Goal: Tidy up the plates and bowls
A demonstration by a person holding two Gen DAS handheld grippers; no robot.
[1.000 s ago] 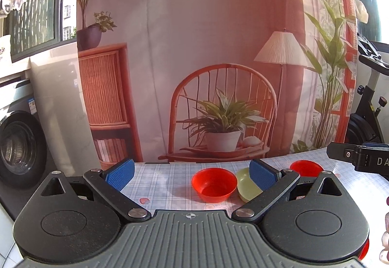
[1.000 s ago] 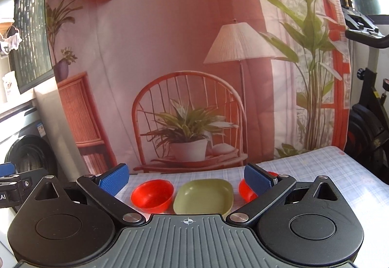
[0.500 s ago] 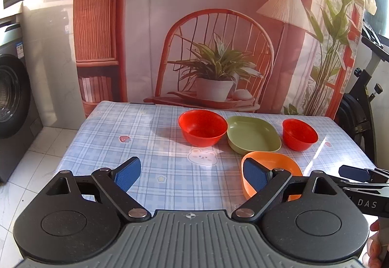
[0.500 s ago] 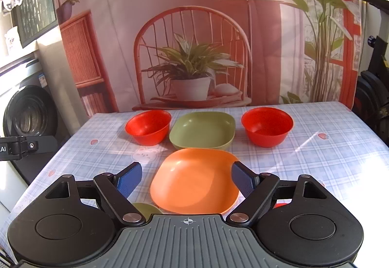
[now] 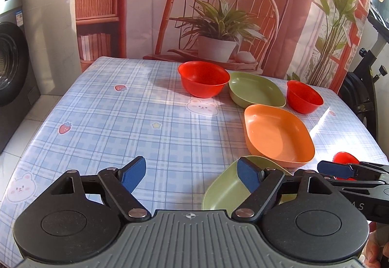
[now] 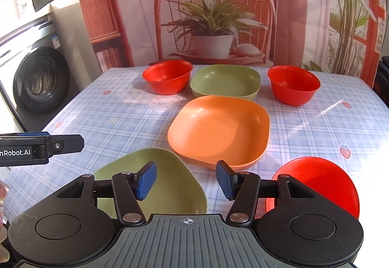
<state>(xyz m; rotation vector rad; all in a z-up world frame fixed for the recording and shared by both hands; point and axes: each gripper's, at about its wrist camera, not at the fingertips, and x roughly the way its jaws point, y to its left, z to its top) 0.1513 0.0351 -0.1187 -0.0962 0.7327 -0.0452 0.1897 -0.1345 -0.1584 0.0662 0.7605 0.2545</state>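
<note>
On the checked tablecloth stand a red bowl (image 6: 167, 79) at the far left, a green plate (image 6: 225, 81) in the far middle and a second red bowl (image 6: 293, 87) at the far right. An orange plate (image 6: 218, 129) lies in the middle. A near green plate (image 6: 167, 182) and a red dish (image 6: 323, 180) lie at the front edge. My right gripper (image 6: 186, 181) is open above the near green plate, empty. My left gripper (image 5: 192, 174) is open and empty over the cloth, left of that green plate (image 5: 226, 190).
The table (image 5: 121, 122) has bare cloth on its left half. A washing machine (image 6: 41, 80) stands left of the table. An exercise bike (image 5: 364, 87) stands at the right. A printed backdrop hangs behind the far edge.
Both grippers have tilted down and come in over the table's front edge; the near green plate and the red dish have come into view. Both stay open.
</note>
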